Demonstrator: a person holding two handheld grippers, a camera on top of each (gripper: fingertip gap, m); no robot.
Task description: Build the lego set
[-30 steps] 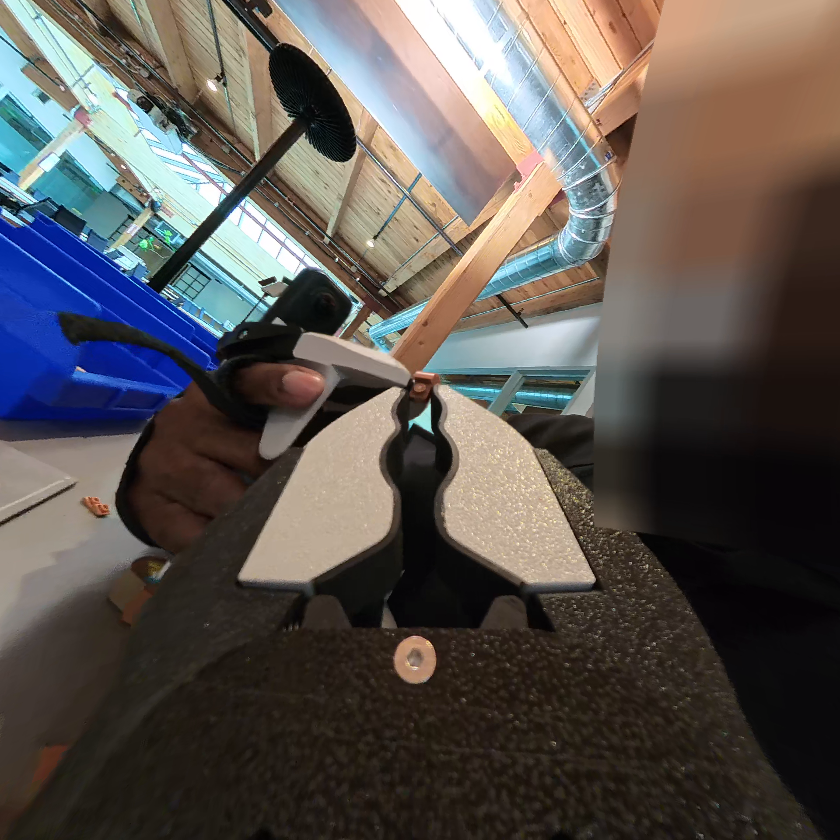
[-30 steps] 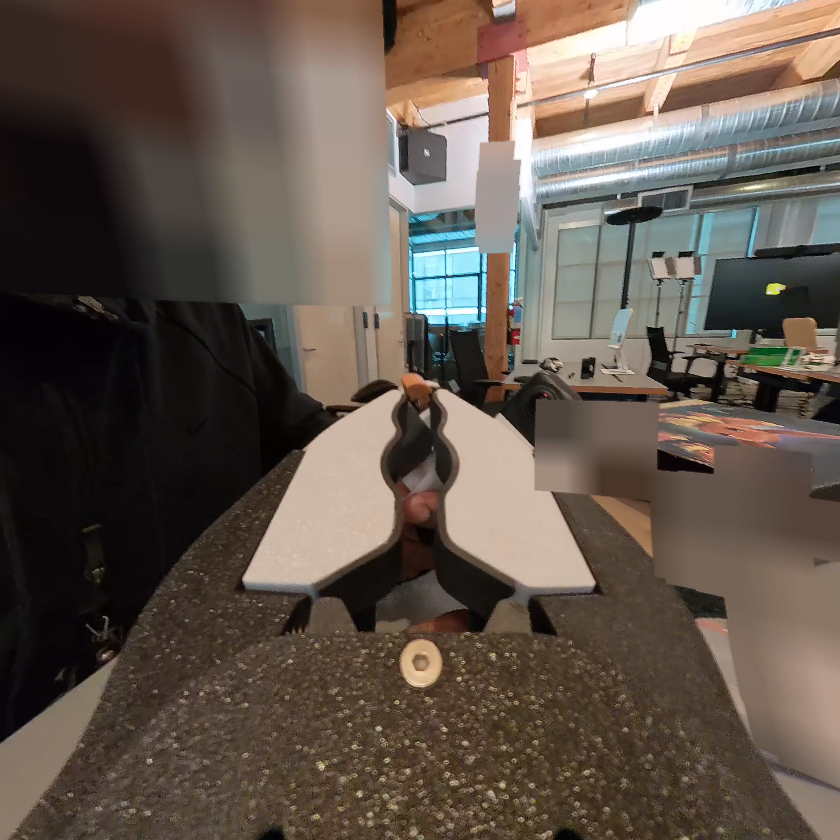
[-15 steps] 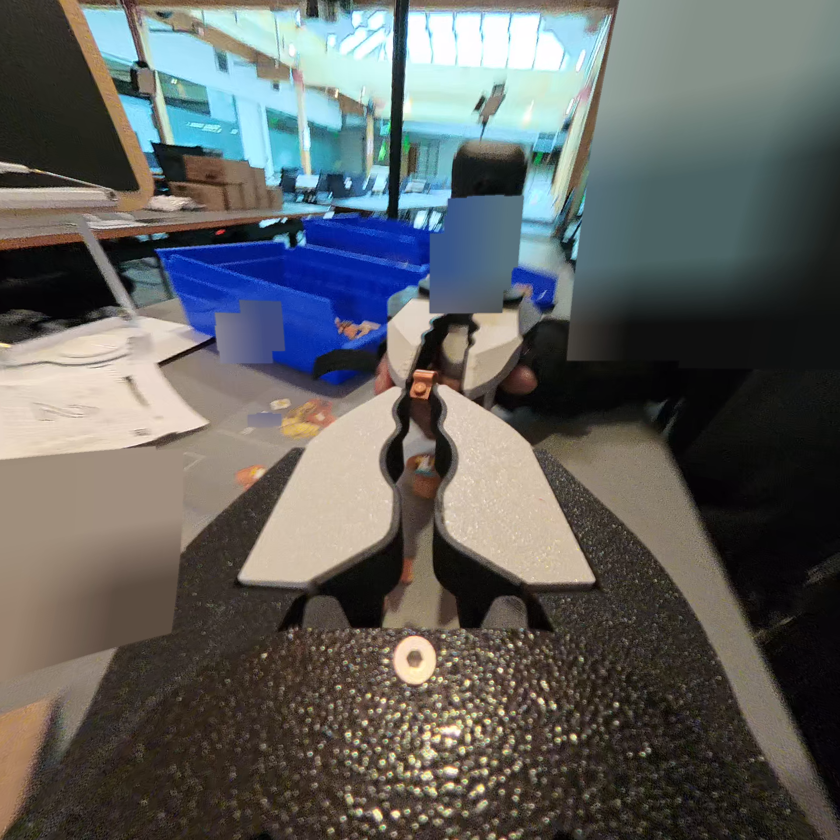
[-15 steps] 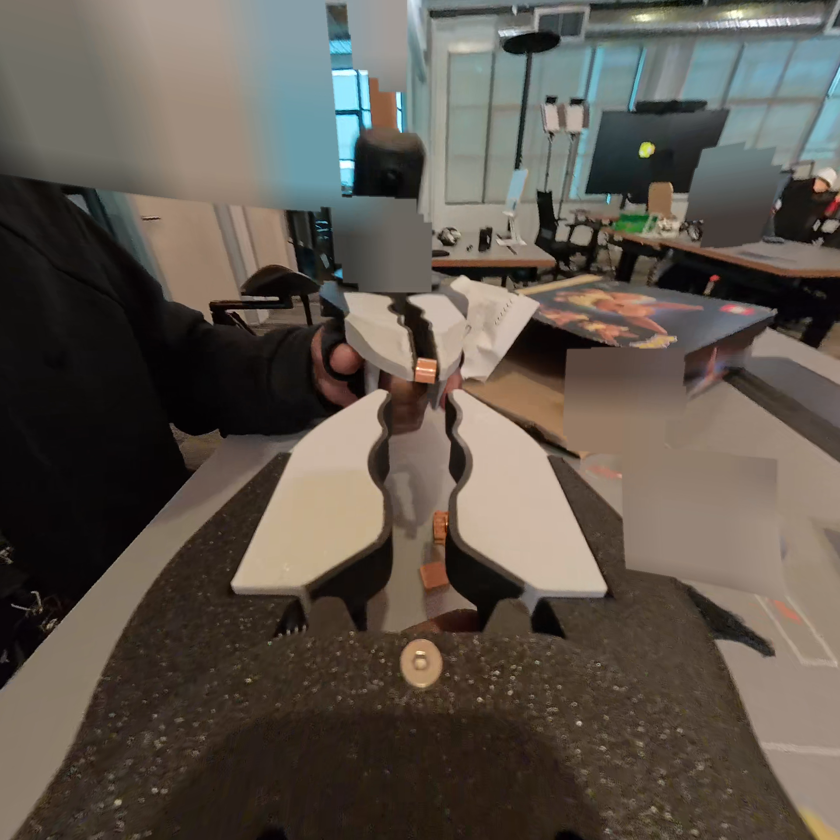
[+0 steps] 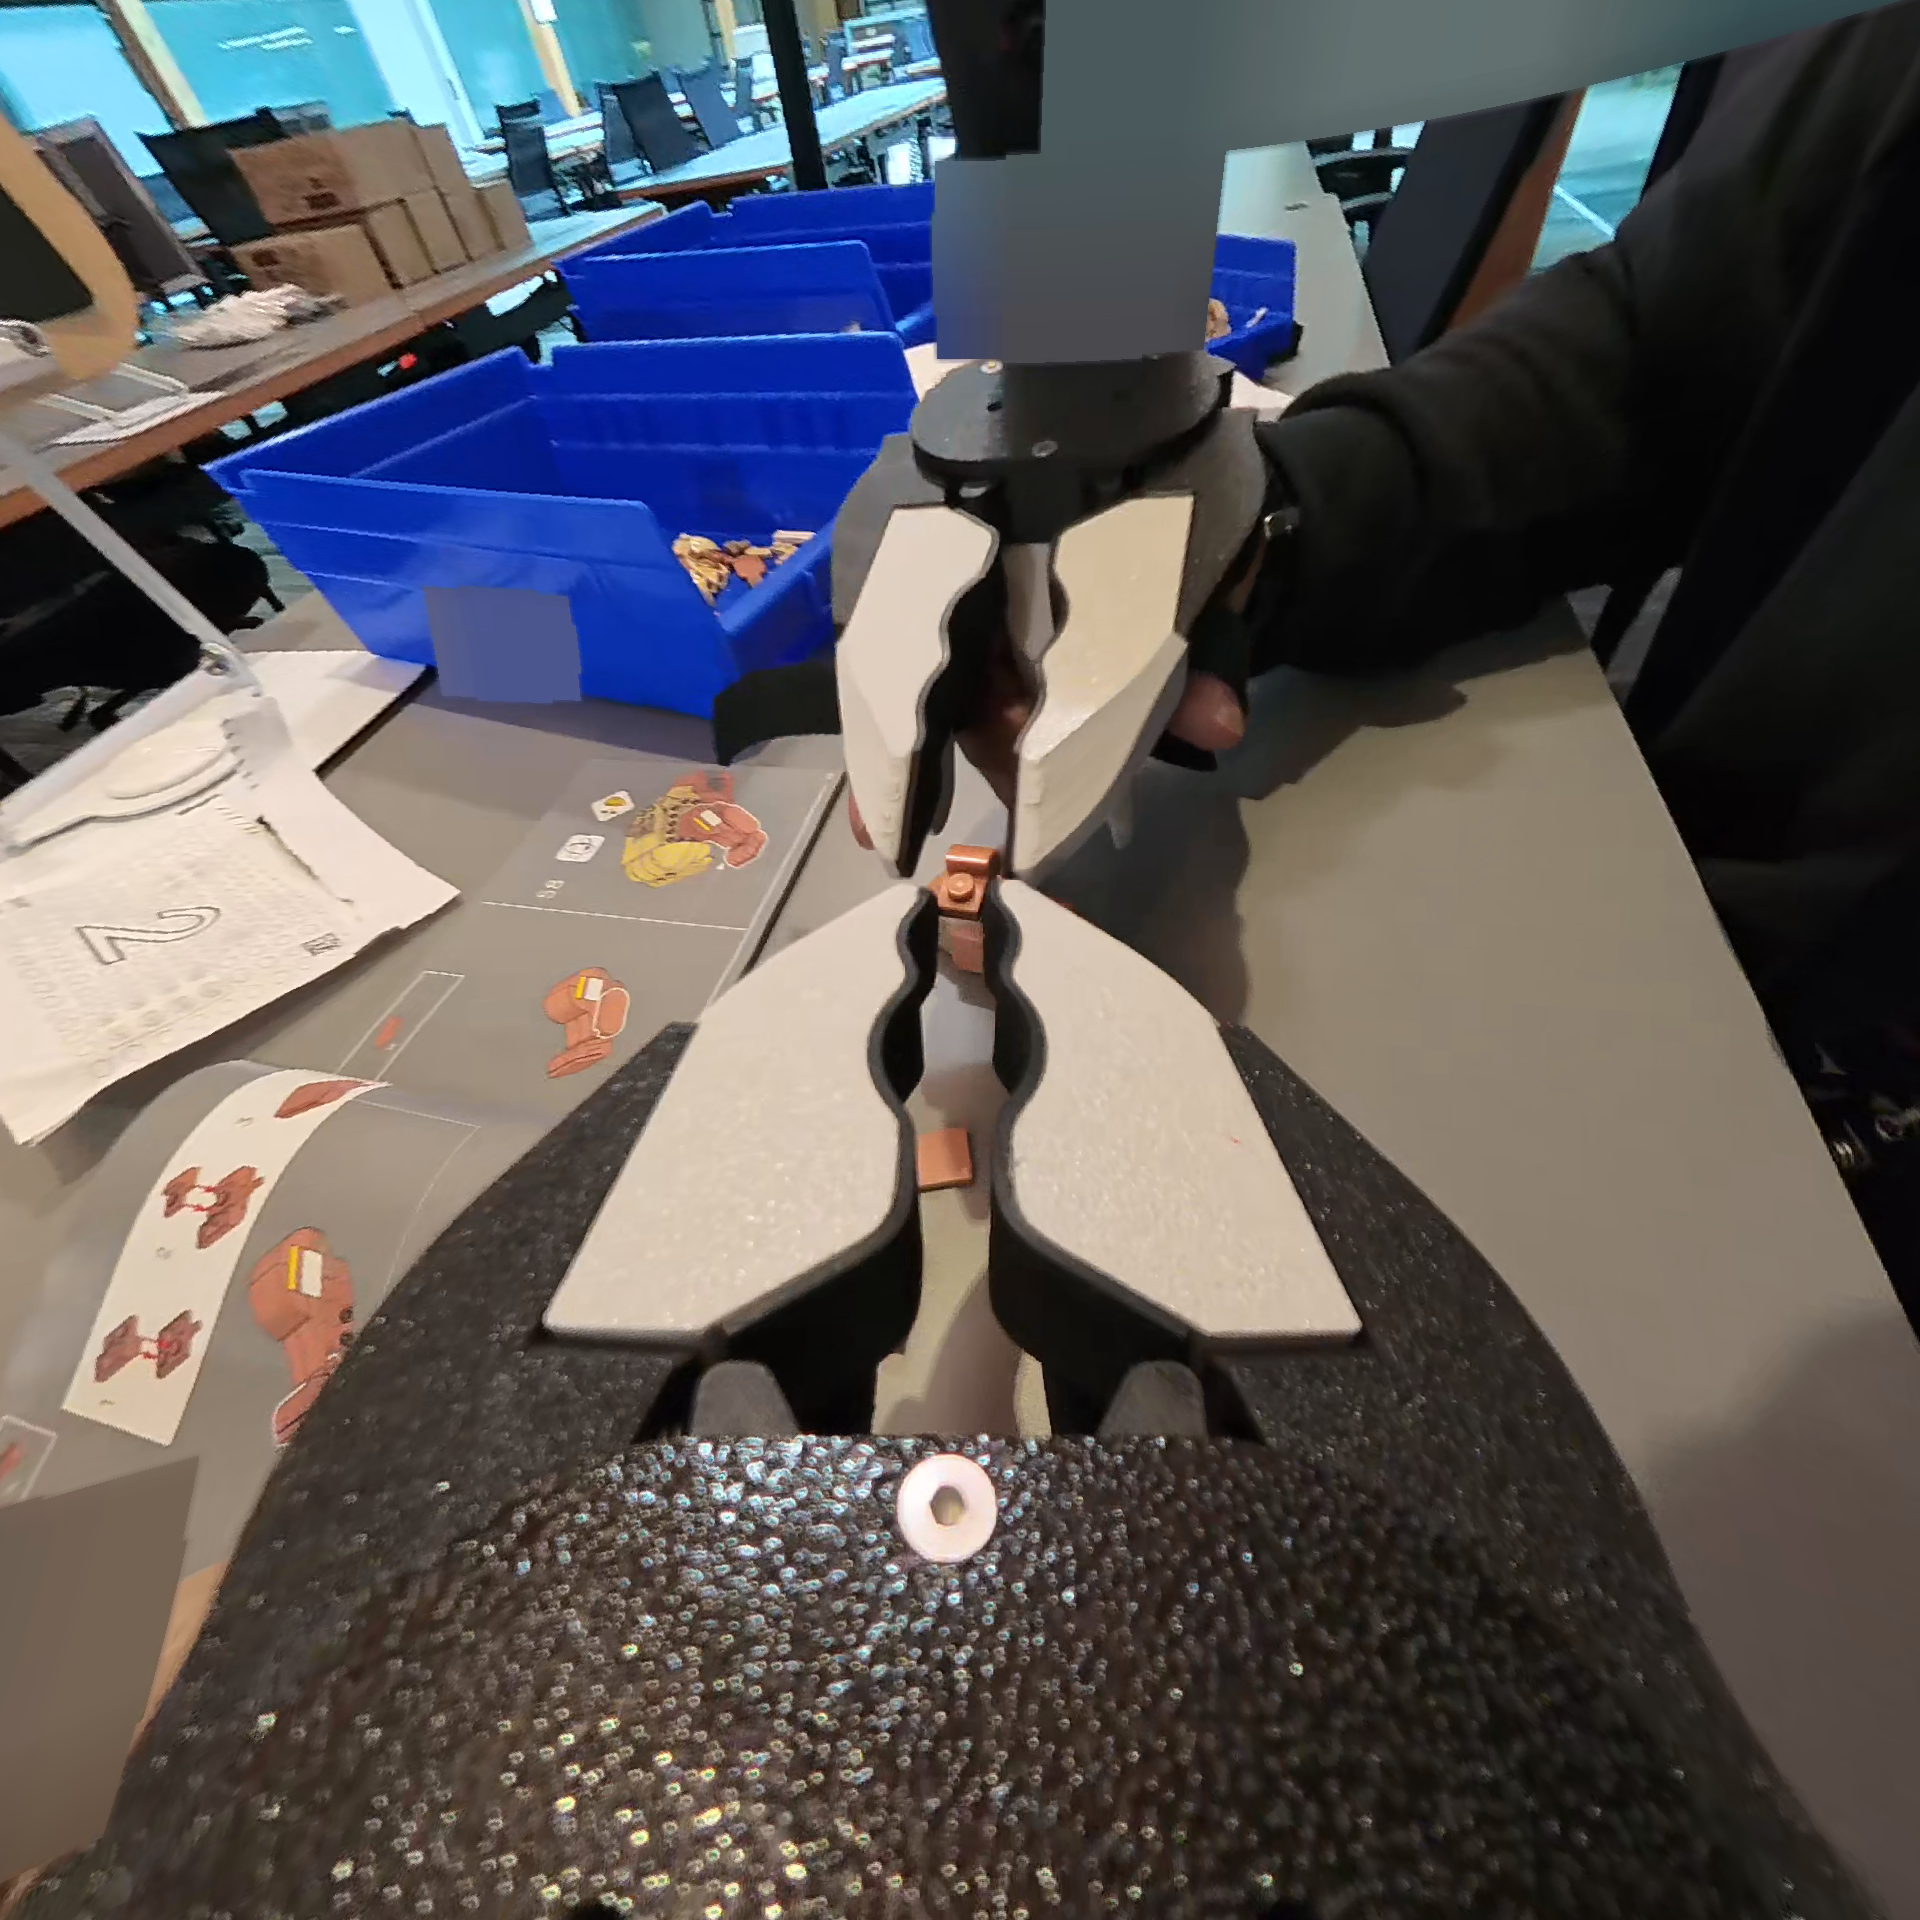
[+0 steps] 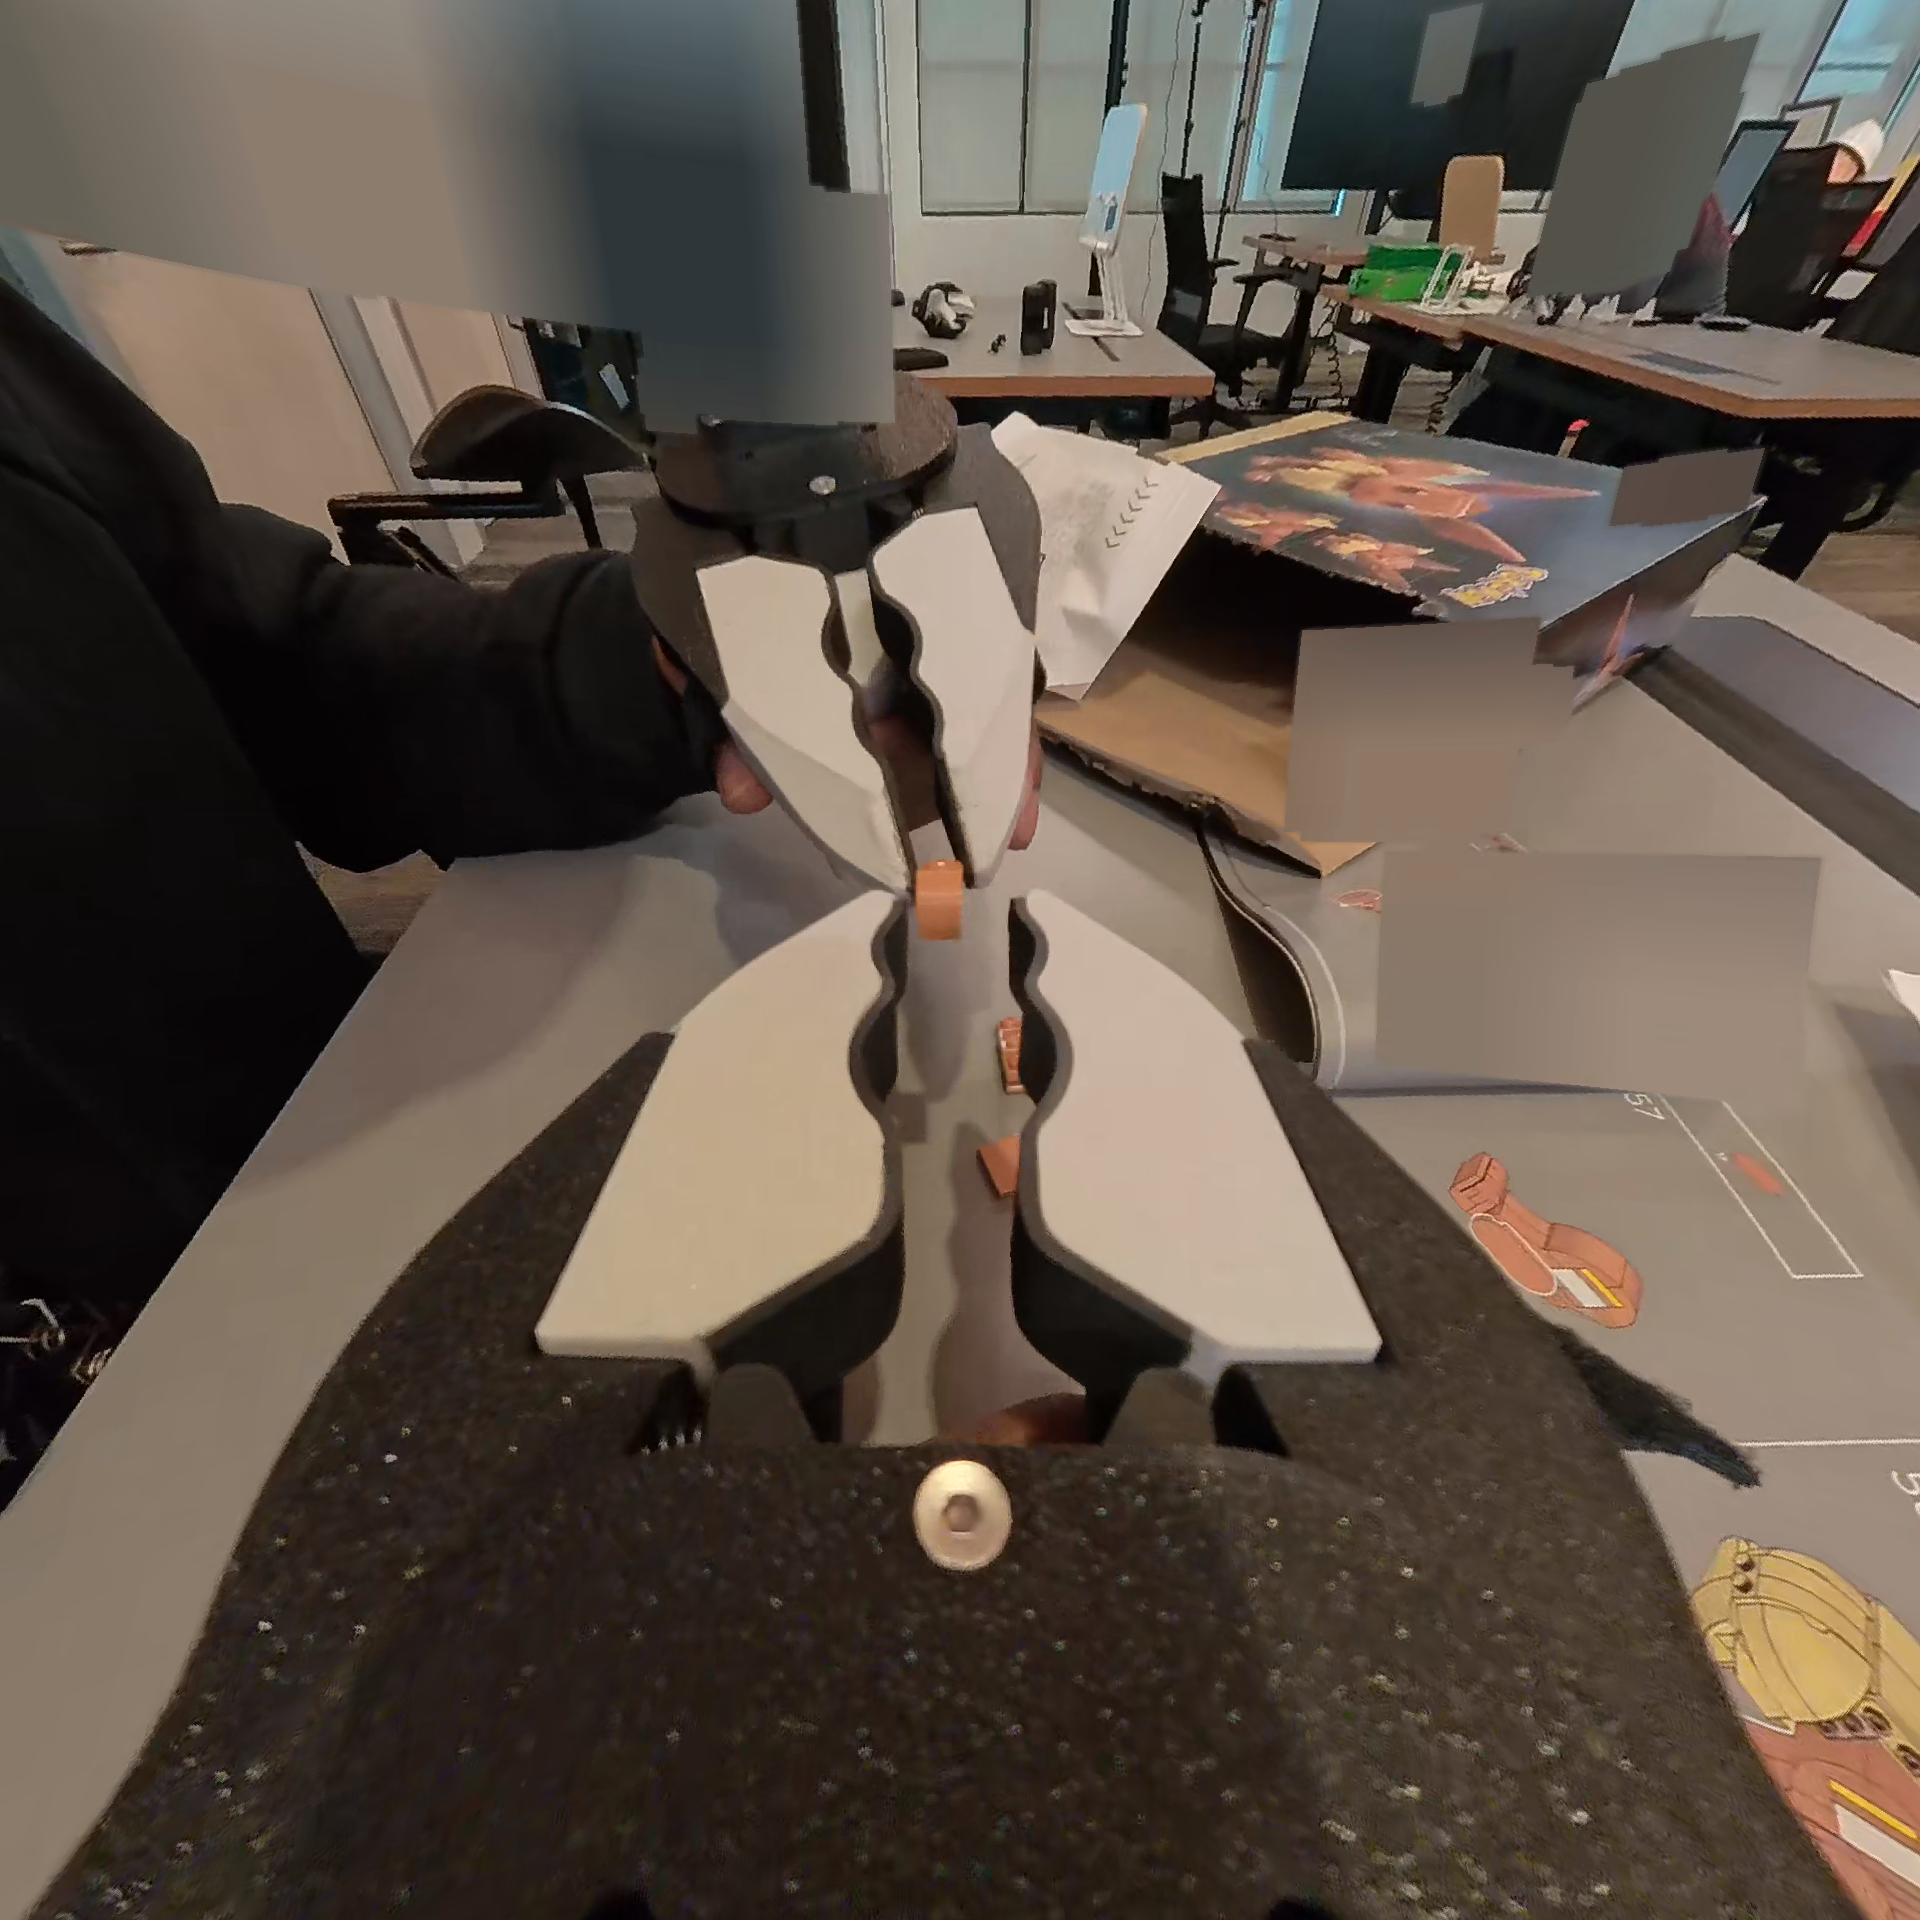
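**A:** What has the left gripper (image 5: pixel 958 906) got?

**B:** A small copper-brown brick (image 5: pixel 964 883), pinched at the very fingertips. The jaws are nearly closed, with both pads against it.

**A:** And the right gripper (image 6: pixel 951 914)?

**B:** Its jaws are parted and grip nothing. The two grippers meet tip to tip above the grey tabletop (image 5: pixel 1455 987). The brick is straight ahead of the right gripper and off-centre, just beside its left fingertip (image 6: pixel 883 920), with clear air to the other one. Seen from there, the brick's long axis is upright.

**A:** What's underneath?

**B:** Loose brown pieces (image 5: pixel 943 1156) lie on the tabletop below the jaws. A printed sheet (image 5: pixel 644 862) is to the left, and blue bins (image 5: pixel 623 540) stand towards the far edge.
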